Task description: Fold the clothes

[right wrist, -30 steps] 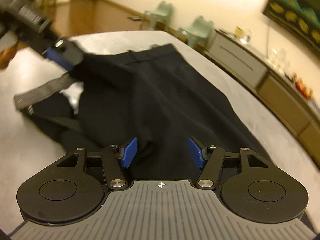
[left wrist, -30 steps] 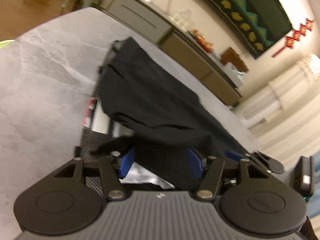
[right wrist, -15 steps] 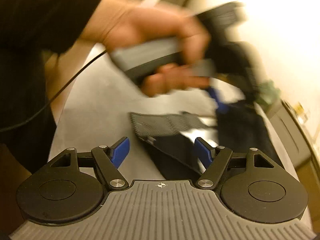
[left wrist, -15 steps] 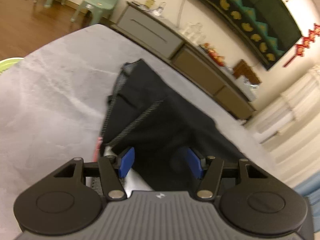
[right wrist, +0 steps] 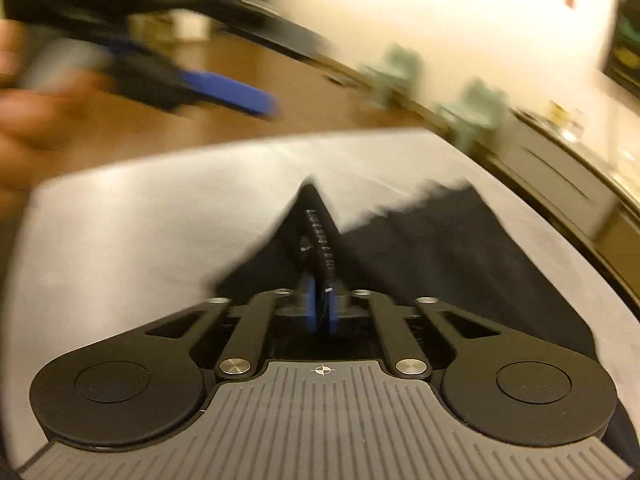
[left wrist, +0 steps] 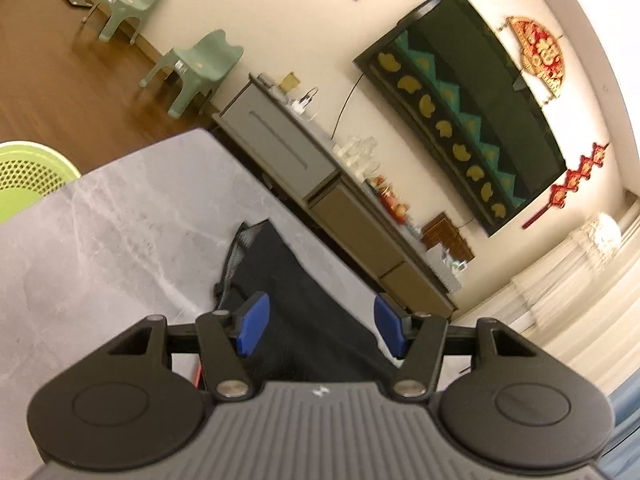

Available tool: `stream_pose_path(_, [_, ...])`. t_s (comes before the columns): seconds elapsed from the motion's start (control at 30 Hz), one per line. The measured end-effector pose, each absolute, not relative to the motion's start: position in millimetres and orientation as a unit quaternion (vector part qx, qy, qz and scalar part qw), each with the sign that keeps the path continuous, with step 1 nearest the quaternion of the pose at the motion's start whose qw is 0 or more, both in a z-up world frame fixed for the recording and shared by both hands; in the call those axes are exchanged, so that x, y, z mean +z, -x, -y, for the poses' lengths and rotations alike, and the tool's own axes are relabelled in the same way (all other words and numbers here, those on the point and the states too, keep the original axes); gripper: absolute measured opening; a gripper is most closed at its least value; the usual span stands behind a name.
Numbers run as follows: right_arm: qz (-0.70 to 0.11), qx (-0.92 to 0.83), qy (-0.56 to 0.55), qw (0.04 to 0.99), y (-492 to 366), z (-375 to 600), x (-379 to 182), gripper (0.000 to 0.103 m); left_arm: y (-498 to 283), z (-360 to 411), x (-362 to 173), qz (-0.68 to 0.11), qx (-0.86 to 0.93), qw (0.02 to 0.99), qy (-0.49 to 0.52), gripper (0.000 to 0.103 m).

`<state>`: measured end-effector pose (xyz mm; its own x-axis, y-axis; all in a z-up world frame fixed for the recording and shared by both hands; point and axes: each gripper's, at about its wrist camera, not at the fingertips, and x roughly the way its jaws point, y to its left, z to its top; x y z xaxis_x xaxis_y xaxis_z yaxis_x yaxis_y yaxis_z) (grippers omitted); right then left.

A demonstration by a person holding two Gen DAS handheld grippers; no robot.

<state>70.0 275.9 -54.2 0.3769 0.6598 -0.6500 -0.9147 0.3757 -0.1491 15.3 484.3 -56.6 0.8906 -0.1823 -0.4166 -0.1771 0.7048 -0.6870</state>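
A black garment (left wrist: 296, 304) with a grey knit waistband lies on the grey marble table (left wrist: 120, 232). My left gripper (left wrist: 320, 330) is open above it, with nothing between its blue pads. In the right wrist view my right gripper (right wrist: 322, 312) is shut on the black garment (right wrist: 460, 256), pinching a raised fold with the waistband edge standing up between the pads. The left gripper (right wrist: 224, 88) shows blurred at the upper left of that view, raised off the table, held by a hand.
A green perforated basket (left wrist: 28, 172) stands past the table's left edge. Two pale green chairs (left wrist: 192, 72) and a long sideboard (left wrist: 320, 184) with glassware stand along the far wall. Bare table surface (right wrist: 140, 220) lies left of the garment.
My left gripper has let go of the garment and lifted away. My right gripper has closed on the garment's waistband edge; it was open half a second ago.
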Motion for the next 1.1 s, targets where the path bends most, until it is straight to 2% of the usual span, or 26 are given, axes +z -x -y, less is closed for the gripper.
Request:
stream_pose_path(0.07, [-0.287, 0.492, 0.197, 0.798, -91, -260, -51, 0.045, -20, -473, -60, -0.265, -0.023, 0.897, 0.354, 0.058])
stream_pose_path(0.17, [-0.309, 0.475, 0.035, 0.823, -119, -210, -29, 0.066, -27, -446, -63, -0.318, -0.065, 0.903, 0.283, 0.058])
stream_pose_path(0.27, [-0.312, 0.450, 0.065, 0.834, -129, -197, -29, 0.066, -34, -420, -71, -0.362, -0.069, 0.905, 0.214, 0.058])
stream_pose_path(0.47, [-0.315, 0.505, 0.187, 0.781, -114, -237, -39, 0.069, -37, -404, -83, -0.384, -0.066, 0.903, 0.179, 0.057])
stream_pose_path(0.5, [-0.314, 0.509, 0.213, 0.773, -114, -248, -41, 0.059, -39, -404, -87, -0.392, -0.059, 0.901, 0.176, 0.055])
stream_pose_path(0.53, [-0.322, 0.507, 0.240, 0.763, -113, -256, -45, 0.043, -42, -406, -92, -0.399, -0.050, 0.899, 0.173, 0.055])
stream_pose_path(0.57, [-0.333, 0.502, 0.250, 0.758, -114, -261, -46, 0.005, -43, -408, -96, -0.402, -0.037, 0.899, 0.171, 0.054])
stream_pose_path(0.63, [-0.349, 0.491, 0.260, 0.754, -116, -267, -45, 0.003, -45, -414, -98, -0.403, -0.008, 0.899, 0.170, 0.052])
stream_pose_path(0.73, [-0.316, 0.455, 0.165, 0.816, -125, -230, -6, 0.001, -43, -425, -93, -0.391, 0.020, 0.905, 0.167, 0.052])
stream_pose_path(0.8, [-0.306, 0.436, 0.091, 0.841, -126, -205, 11, 0.001, -46, -428, -94, -0.390, 0.021, 0.906, 0.166, 0.056])
stream_pose_path(0.97, [-0.306, 0.410, 0.074, 0.856, -109, -193, 7, 0.001, -51, -421, -100, -0.398, 0.001, 0.905, 0.152, 0.064])
stream_pose_path(1.03, [-0.307, 0.410, 0.072, 0.856, -104, -199, 5, 0.001, -53, -420, -108, -0.414, 0.003, 0.899, 0.141, 0.054])
stream_pose_path(1.07, [-0.305, 0.410, 0.071, 0.856, -101, -202, 5, 0.001, -54, -421, -111, -0.422, 0.003, 0.896, 0.137, 0.026])
stream_pose_path(1.1, [-0.296, 0.411, 0.073, 0.859, -96, -206, 8, 0.001, -51, -424, -111, -0.427, 0.016, 0.894, 0.137, 0.019])
